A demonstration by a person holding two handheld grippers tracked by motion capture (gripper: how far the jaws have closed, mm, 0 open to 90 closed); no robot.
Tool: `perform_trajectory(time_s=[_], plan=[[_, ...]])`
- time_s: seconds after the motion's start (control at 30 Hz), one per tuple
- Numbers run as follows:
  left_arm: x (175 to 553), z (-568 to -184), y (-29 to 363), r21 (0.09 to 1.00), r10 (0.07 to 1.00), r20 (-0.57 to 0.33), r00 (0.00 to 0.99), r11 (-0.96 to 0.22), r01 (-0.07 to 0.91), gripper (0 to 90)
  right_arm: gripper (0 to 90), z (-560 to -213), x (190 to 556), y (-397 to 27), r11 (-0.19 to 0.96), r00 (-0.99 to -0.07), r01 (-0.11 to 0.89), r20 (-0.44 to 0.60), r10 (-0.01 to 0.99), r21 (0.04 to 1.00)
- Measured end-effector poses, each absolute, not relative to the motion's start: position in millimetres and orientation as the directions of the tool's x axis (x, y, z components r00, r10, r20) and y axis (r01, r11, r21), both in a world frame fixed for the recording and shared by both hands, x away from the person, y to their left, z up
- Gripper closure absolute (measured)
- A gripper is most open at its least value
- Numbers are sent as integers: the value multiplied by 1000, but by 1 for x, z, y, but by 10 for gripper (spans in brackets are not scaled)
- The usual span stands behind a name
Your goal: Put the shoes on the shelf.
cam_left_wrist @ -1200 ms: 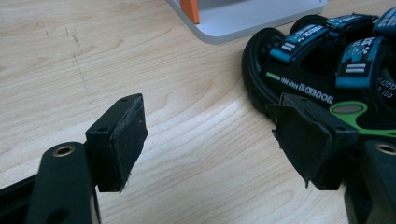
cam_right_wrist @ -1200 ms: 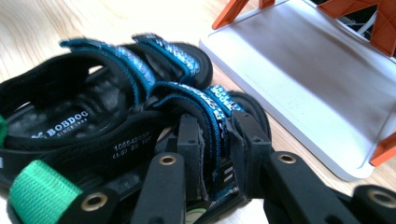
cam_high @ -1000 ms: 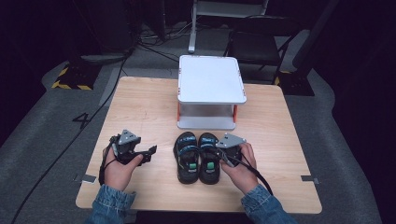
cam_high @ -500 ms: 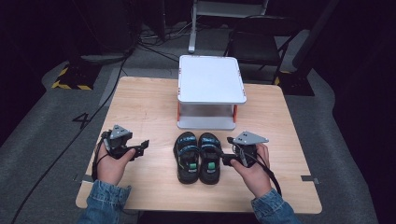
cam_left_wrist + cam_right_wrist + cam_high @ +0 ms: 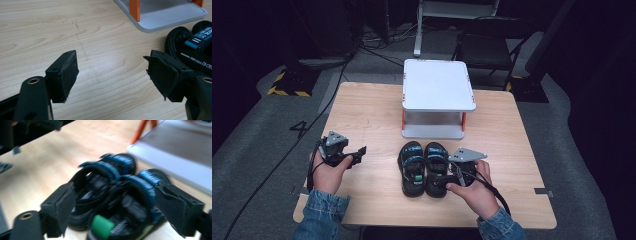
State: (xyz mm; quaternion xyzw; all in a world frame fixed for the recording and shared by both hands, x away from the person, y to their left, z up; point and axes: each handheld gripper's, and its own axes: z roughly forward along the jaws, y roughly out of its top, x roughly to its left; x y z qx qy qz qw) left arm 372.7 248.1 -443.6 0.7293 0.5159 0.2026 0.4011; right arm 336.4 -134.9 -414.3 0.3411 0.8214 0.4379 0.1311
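A pair of black sandals with blue straps lies side by side near the table's front: the left sandal (image 5: pixel 412 169) and the right sandal (image 5: pixel 435 167). My right gripper (image 5: pixel 448 176) is at the right sandal's outer side, close to its heel. In the blurred right gripper view it (image 5: pixel 115 195) stands open, with both sandals (image 5: pixel 117 195) just beyond its jaws. My left gripper (image 5: pixel 357 153) is held left of the sandals, apart from them. It (image 5: pixel 112 62) is open over bare wood, and the left sandal (image 5: pixel 197 47) is at its right jaw.
A white two-tier stand (image 5: pixel 437 85) with orange legs sits behind the sandals, its lower shelf (image 5: pixel 165 17) empty. The wooden table (image 5: pixel 367 115) has bare room on both sides. A dark chair (image 5: pixel 487 45) and cables are on the floor beyond.
My right gripper swung out to the right, then came back lower against the right sandal's heel side. The left gripper shifted slightly left.
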Motion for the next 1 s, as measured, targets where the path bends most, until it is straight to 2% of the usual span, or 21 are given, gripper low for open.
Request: perform_trajectory(time_s=[0.1,0.17,0.2,0.23,0.27,0.3,0.47,0.7,1.0], plan=[[373,-444,245,791,910,-118,398,-157,592,247,322,-418,338,-128,391,-733,480,114,671,785],[374,-445,239,785,903,-116,415,-172,595,245,343,-420,338,-126,391,-725,503,130,677,771],[374,-445,237,785,900,-115,421,-177,594,244,403,-422,339,-124,394,-724,520,146,674,758],[374,-446,236,784,898,-113,425,-182,594,244,424,-423,340,-123,386,-720,538,171,672,749],[374,-446,236,784,898,-113,425,-182,594,244,424,-423,340,-123,386,-720,538,171,672,749],[374,-446,234,785,896,-113,429,-184,592,245,436,-427,342,-121,358,-708,570,220,671,740],[374,-447,232,782,893,-107,437,-196,592,246,451,-432,347,-119,337,-675,622,266,689,706],[374,-449,229,779,891,-97,443,-209,592,249,463,-435,351,-105,316,-667,638,299,682,702],[375,-451,228,774,889,-93,447,-218,594,250,468,-434,356,-114,260,-614,683,344,710,683]])
